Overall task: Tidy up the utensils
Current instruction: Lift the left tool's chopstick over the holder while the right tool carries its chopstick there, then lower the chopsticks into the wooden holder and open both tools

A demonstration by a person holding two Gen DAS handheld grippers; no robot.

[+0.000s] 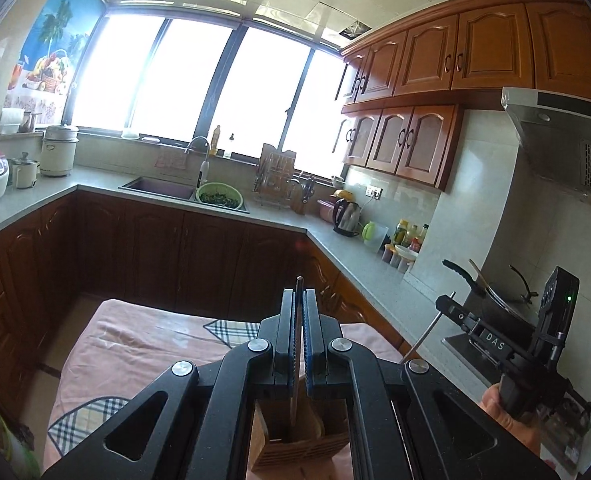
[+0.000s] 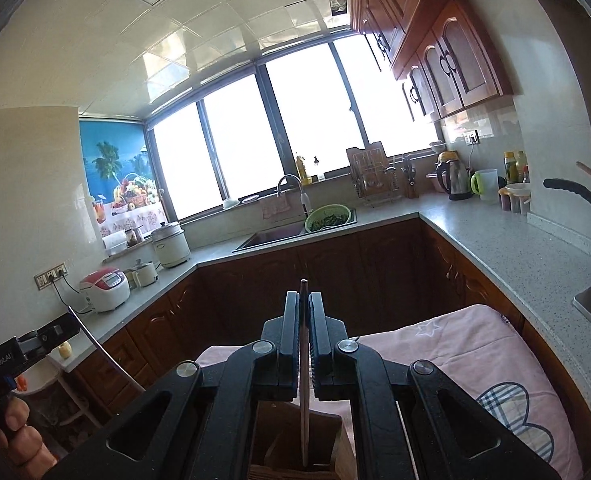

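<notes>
My left gripper is shut on a thin dark chopstick. The chopstick hangs down between the pads, its lower end inside a wooden utensil holder right below. My right gripper is shut on a thin brown chopstick, which also reaches down into the wooden holder. In each view the other gripper shows at the side: the right gripper with its chopstick, the left gripper with its chopstick. The holder stands on a table under a pink cloth.
Grey counters run around the room. On them are a sink with a green colander, a kettle, bottles and a rice cooker. A wok sits on the stove at the right under a range hood. A person's hands hold both grippers.
</notes>
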